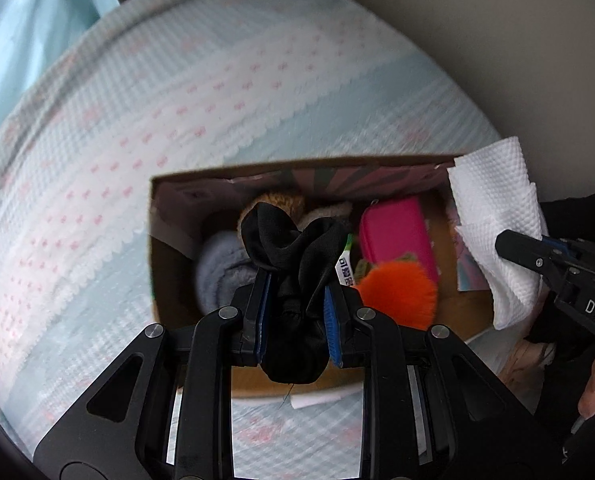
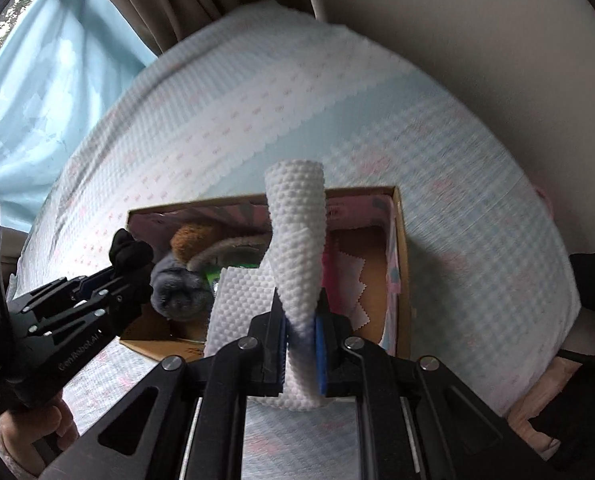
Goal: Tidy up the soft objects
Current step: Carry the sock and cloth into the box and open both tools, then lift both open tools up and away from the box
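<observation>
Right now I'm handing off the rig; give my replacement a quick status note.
Left tool: shut on the black cloth, above the cardboard box.
Right tool: shut on the white paper towel, over the box's right half.
Box sits on the bed cover; already inside: grey towel, pink case, orange pompom, brown plush.
Left: release both items into the box.

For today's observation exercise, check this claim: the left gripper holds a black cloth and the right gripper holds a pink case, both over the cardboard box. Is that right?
One detail is wrong. The right gripper holds a white paper towel, as the right wrist view shows; the pink case lies in the box. The left gripper does hold the black cloth.
</observation>
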Available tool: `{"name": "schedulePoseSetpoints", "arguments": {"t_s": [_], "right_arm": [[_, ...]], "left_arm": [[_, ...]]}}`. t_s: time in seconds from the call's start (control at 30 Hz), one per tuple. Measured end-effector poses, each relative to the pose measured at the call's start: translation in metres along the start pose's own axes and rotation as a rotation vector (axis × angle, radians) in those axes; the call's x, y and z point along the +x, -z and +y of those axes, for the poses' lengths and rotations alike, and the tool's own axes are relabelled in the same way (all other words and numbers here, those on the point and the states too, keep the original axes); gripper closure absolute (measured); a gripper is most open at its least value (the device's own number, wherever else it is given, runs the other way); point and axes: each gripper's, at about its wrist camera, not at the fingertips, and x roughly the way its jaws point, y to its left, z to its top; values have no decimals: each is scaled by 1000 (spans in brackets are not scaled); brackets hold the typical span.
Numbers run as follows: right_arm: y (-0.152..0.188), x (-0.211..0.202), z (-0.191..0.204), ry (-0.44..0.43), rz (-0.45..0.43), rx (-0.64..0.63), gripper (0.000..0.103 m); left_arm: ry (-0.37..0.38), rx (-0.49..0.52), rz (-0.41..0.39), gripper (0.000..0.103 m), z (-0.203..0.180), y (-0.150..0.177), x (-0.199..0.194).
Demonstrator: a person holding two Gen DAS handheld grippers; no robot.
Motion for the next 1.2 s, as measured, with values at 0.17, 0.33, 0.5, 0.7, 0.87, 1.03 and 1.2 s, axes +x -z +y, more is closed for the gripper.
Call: {"name": "schedulePoseSetpoints", "arguments": {"t_s": [0.17,0.33,0.5,0.7,0.87,1.03,1.2], "right_arm": [[-9,29,-3,-72,104,24,92],[-16,50,-2,-74,180,39,90],[-23,58,-6,-43,207,69,15],[-24,47,-4,-15,175,78,8],[-20,33,-1,1,143,82,8],[-12,7,10,12,87,73,8],[1,-35,25,31,16,60,8]], "left_arm": [[-18,42,50,83,-10,1,18],[-42,103,74,82,-17,5,22],[-58,130,89,0,-17,6,25],[-42,137,83,0,-17,9,17],[-32,125,57,0,-14,12,1],[-14,96,6,0,-6,20,-28],[-8,79,-66,0,3,34,-73]]}}
